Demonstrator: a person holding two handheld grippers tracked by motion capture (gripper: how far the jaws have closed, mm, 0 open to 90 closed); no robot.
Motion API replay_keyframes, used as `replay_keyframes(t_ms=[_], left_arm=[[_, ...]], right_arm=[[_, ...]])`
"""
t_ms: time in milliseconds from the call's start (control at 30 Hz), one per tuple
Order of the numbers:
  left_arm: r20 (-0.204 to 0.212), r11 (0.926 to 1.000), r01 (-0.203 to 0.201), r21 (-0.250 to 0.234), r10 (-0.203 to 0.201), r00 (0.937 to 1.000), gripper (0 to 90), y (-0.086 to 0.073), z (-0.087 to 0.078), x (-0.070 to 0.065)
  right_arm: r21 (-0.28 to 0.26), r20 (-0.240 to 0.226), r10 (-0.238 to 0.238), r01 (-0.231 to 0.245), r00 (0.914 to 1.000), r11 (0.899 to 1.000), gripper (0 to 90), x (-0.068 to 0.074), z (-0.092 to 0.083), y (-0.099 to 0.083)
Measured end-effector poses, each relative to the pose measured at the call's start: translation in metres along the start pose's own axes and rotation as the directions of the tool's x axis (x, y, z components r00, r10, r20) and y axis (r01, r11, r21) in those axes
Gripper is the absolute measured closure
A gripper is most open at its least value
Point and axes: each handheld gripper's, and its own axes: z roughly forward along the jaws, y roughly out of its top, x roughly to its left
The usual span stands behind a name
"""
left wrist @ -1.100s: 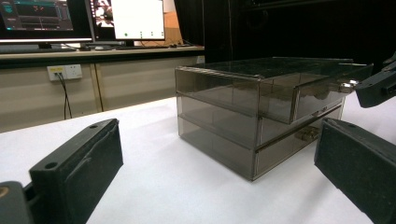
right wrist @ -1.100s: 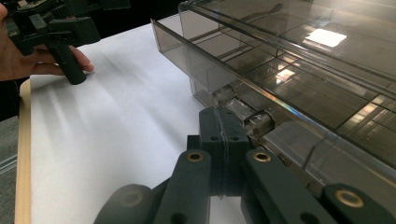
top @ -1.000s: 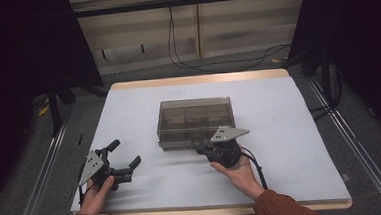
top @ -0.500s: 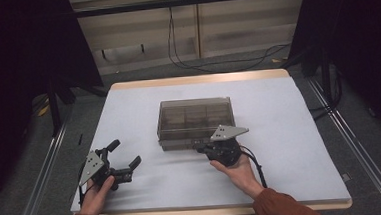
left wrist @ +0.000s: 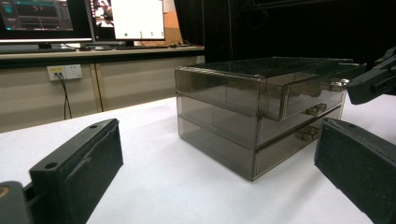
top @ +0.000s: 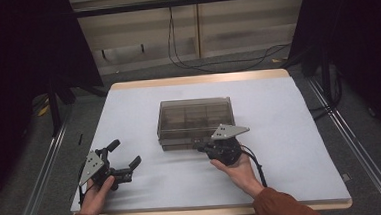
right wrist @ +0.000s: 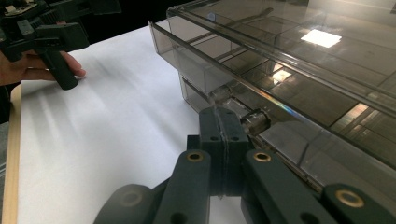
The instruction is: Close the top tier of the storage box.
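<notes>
- Smoky see-through drawer box (top: 195, 122) sits about mid-desk (top: 290, 131) on the white cover, three drawers stacked, each with a small metal knob on the front.
- Right gripper (top: 201, 147) is right up at the front of the box, on the side facing the person. In the right gripper view its two jaws are pressed flat together with no gap, tips right at the top drawer's knob (right wrist: 254, 122). Can't tell if the knob is actually pinched or the tips are just touching it.
- Right hand (top: 240, 169) rests on the desk behind that gripper, cable trailing back along the sleeve.
- Left gripper (top: 126, 159) is well off to the left near the front desk edge, jaws spread wide apart, nothing between them. It's aimed at the box, with bare desk between the two.
- Left hand (top: 98, 193) holds it low over the desk.
</notes>
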Motion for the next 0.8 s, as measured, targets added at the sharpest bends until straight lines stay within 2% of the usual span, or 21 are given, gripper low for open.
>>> replay_keyframes(t_ms=[800], left_arm=[[-0.003, 1.0000, -0.005, 0.000, 0.005, 1.0000, 1.0, 0.0001, -0.0001, 0.0004]], right_arm=[[-0.003, 0.021, -0.009, 0.009, 0.9997, 1.000, 90.0, -0.0069, 0.0036, 0.0009]])
